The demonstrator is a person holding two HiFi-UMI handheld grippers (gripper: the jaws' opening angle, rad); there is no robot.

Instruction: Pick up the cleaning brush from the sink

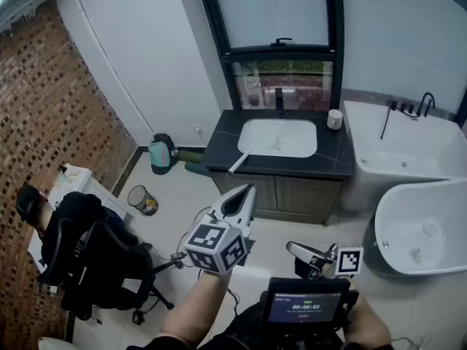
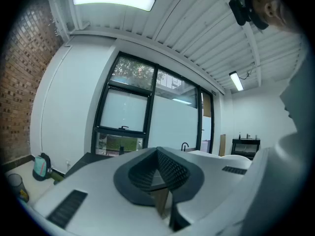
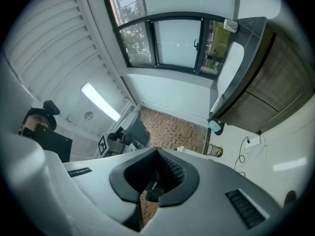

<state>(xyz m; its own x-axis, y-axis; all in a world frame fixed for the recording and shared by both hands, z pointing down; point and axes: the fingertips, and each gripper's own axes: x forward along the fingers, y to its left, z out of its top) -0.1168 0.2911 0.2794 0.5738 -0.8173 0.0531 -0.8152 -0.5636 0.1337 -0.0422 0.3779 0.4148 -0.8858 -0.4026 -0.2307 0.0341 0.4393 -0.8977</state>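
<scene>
Cleaning brush [image 1: 240, 160] is lying slantwise, its long pale handle crossing the front-left rim of the white sink [image 1: 249, 126] and reaching over the dark counter [image 1: 332, 159] to its front edge. Pale floor [image 1: 182, 192] is lying open before the vanity, with a black chair [image 1: 102, 261] and a bin [image 1: 141, 200] standing at the left and a bathtub [image 1: 408, 148] adjoining the counter's right end. Left gripper [image 1: 248, 192] and right gripper [image 1: 292, 248] are hovering well short of it, jaws pressed together, holding nothing.
</scene>
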